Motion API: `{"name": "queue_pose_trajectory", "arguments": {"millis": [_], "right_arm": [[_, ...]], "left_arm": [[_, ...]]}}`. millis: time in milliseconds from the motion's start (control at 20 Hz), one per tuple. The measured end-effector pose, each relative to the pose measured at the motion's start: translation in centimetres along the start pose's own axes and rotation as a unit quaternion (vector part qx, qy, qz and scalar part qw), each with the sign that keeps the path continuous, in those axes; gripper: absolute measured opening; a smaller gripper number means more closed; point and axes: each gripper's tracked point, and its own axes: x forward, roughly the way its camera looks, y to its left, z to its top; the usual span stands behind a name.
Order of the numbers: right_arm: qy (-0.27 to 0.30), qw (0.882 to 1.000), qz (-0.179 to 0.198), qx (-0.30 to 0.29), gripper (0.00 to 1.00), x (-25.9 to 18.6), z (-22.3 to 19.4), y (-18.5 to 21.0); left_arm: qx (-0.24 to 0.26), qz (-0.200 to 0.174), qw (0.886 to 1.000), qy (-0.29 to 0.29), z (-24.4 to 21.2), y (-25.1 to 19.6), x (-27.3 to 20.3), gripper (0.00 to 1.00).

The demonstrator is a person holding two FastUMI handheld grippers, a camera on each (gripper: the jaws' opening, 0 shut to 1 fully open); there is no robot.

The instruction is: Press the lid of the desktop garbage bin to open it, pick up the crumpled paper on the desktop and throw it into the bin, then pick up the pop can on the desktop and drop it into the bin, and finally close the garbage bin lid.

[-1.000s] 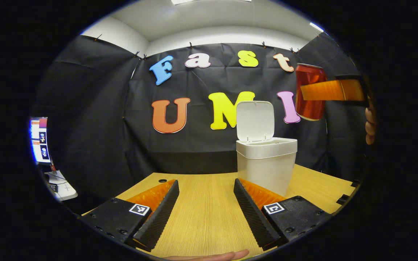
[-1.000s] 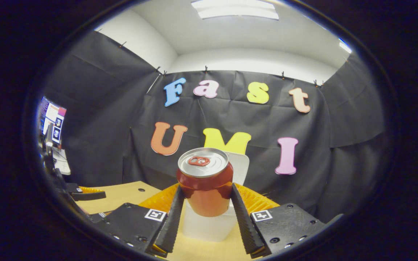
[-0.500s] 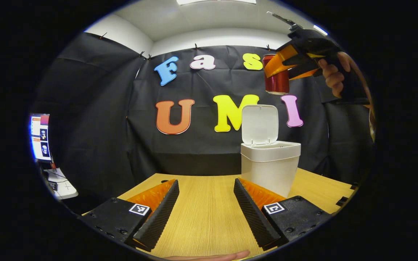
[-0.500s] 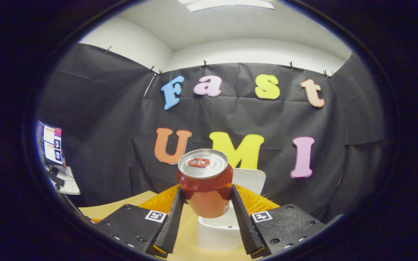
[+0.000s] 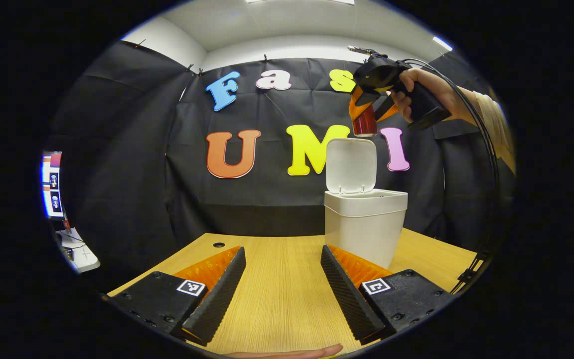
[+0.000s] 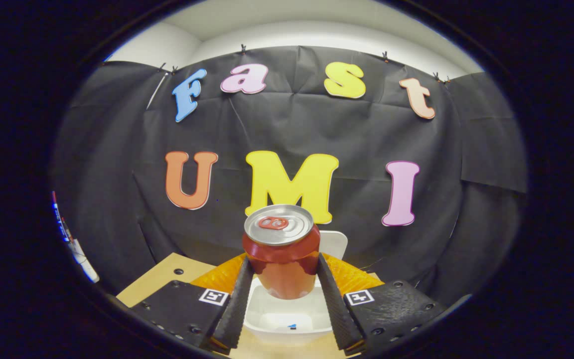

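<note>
- can drop stage by the look of it: the bin (image 5: 365, 224) sits on the desk (image 5: 277, 294) with its lid (image 5: 351, 165) flipped up at the back, mouth wide open
- right gripper (image 6: 281, 271) is clamped on the can (image 6: 281, 249), a finger pressed on each side of the body, can upright with the pull-tab end up
- the relation that matters: in the right gripper view the open bin (image 6: 287, 316) shows straight under the can, so it should fall in if the fingers part; in the left gripper view the can (image 5: 365, 122) hangs high over the bin, just above the top edge of the raised lid, maybe a touch toward the lid side
- long axis is vertical, so I'd guess it goes in bottom first; main risk is clipping the lid on the way down
- there's something pale inside the bin, likely the paper, can't tell for sure
- left gripper (image 5: 282, 284) is low over the desk in front of the bin, fingers wide apart, nothing between them
- lid closing is not yet done, and the left gripper looks free for it
</note>
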Motion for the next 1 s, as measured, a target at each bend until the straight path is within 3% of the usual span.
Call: {"name": "queue_pose_trajectory", "arguments": {"millis": [150,300,550,850,1000], "right_arm": [[0.046,0.999,-0.007,0.027,0.71,3.7,-3.2,-0.4],[0.088,0.996,0.003,0.032,0.71,6.5,-6.2,-0.3],[0.121,0.992,-0.007,0.028,0.71,8.5,-9.3,-1.3],[0.131,0.991,-0.006,0.033,0.7,8.7,-10.2,-1.3],[0.12,0.992,0.009,0.041,0.77,7.9,-9.0,-0.6]], "left_arm": [[0.024,0.018,1.0,0.005,-0.5,0.7,0.3,0.98],[0.018,-0.005,1.0,0.02,-1.5,-0.5,0.7,0.98],[0.02,-0.003,0.999,0.04,-2.5,-0.9,1.1,0.98],[0.021,-0.008,0.998,0.066,-3.8,-1.7,1.3,0.98],[0.02,0.002,0.997,0.078,-4.2,-1.0,1.5,0.98]]}}
